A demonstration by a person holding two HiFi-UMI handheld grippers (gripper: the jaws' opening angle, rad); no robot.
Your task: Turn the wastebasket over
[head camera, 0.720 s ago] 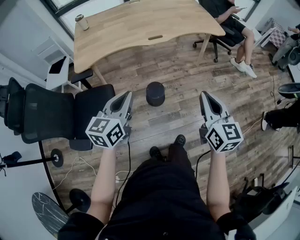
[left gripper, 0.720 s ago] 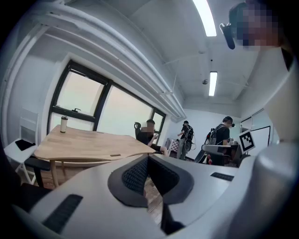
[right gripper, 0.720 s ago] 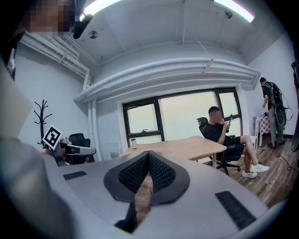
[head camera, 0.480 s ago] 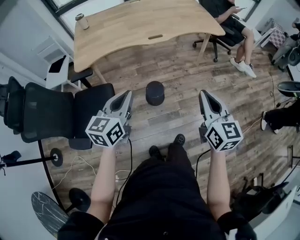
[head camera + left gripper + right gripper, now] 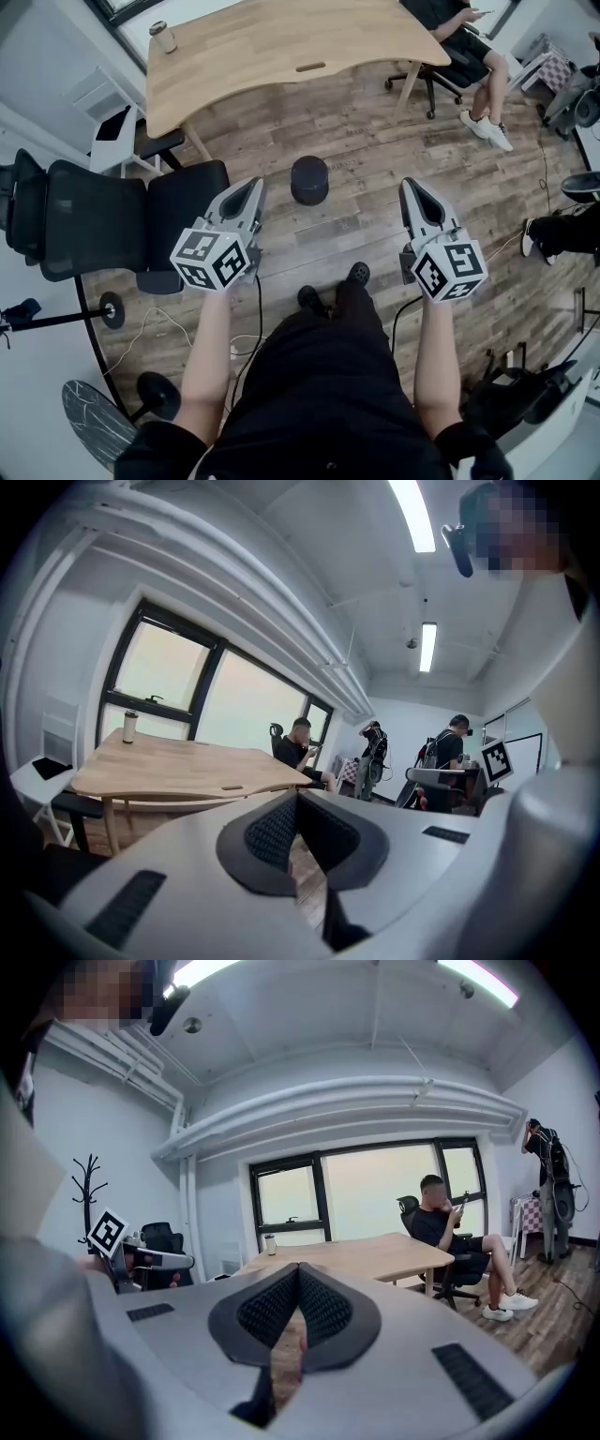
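"Dark grey round wastebasket [image 5: 309, 181], head view first: where is it?"

"On the wood-plank floor [image 5: 375, 141] at twelve o'clock from the person, apart from both grippers, and short of the pale wooden desk [image 5: 281, 47]. I can't tell whether its top is an open mouth or a base."

"And the grippers?"

"The left gripper [image 5: 256, 187] is at seven o'clock from the basket, the right gripper [image 5: 409, 186] at four o'clock. Both are held in the air, touching nothing. A black office chair [image 5: 112, 225] stands at nine o'clock."

"Left gripper view?"

"Its ribbed pads are pressed together at the tips with nothing between them. The desk lies at nine o'clock. The basket doesn't show."

"Right gripper view?"

"The same: pads pressed together and empty. The desk is just past the tips at twelve o'clock, a seated person at three, and again no basket."

"So which step is this?"

"I'd judge it the very start, with the reach not yet made. Next, both grippers need to spread, drop to the basket's sides, pinch its wall and roll it over. The round wall may slip, so matching opposite grips seem wise."
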